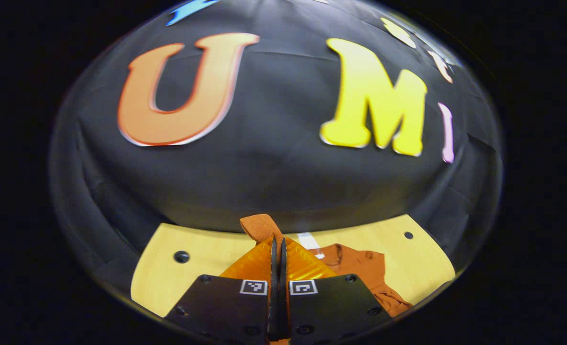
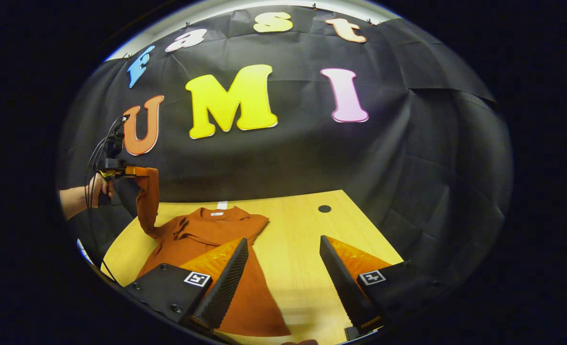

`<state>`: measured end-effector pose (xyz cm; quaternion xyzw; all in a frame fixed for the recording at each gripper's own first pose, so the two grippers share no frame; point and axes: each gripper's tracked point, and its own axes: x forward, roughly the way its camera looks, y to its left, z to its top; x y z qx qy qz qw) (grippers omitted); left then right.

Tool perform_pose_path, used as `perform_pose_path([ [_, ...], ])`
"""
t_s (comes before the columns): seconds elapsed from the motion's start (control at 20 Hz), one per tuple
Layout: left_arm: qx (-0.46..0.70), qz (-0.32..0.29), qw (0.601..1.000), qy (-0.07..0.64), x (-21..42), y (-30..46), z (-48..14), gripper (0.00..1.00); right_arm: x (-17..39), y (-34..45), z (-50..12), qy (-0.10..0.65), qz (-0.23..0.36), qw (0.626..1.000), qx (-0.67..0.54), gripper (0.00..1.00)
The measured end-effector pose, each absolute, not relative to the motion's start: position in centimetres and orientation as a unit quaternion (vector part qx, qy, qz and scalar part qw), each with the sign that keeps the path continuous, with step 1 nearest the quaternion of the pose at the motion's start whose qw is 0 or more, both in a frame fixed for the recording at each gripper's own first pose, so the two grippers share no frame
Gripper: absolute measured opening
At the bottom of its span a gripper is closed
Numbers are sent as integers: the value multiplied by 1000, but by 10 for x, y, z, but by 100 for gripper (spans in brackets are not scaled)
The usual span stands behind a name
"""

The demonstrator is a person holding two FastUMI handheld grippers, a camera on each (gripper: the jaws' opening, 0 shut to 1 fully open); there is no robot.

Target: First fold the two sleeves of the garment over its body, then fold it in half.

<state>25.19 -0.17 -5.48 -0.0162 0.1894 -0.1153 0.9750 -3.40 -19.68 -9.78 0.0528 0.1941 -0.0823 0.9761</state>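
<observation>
A rust-orange garment (image 2: pixel 202 235) lies on the pale wooden table (image 2: pixel 302 225), collar toward the back wall. Its right sleeve looks folded over the body. In the right gripper view the left gripper (image 2: pixel 132 171), held by a hand at far left, lifts the other sleeve (image 2: pixel 146 203) high above the table. In the left gripper view that gripper (image 1: pixel 278 249) is shut on the sleeve, whose cuff (image 1: pixel 261 226) sticks up past the fingertips; the body (image 1: pixel 360 268) lies below. The right gripper (image 2: pixel 283 249) is open above the garment's lower edge, nothing between its fingers.
The booth's black cloth wall stands close behind the table. Small dark holes (image 2: pixel 325 209) (image 1: pixel 181 257) dot the tabletop. Bare wood (image 2: pixel 312 268) stretches to the right of the garment. Cables (image 2: pixel 98 148) hang from the left gripper.
</observation>
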Motion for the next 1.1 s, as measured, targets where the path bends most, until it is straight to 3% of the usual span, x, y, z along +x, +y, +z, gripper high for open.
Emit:
perform_pose_path([
  [0.4, 42, -207, 946, 246, 252, -154, -132, 3, -100, -247, -103, 216, -169, 960, 65, 94],
  [0.85, 115, -159, 924, 329, 217, -205, -248, 4, -131, -260, -118, 235, -188, 951, 67, 94],
  [1.1, 82, -138, 924, 348, 193, -221, -258, 9, -125, -251, -123, 242, -174, 951, 79, 96],
])
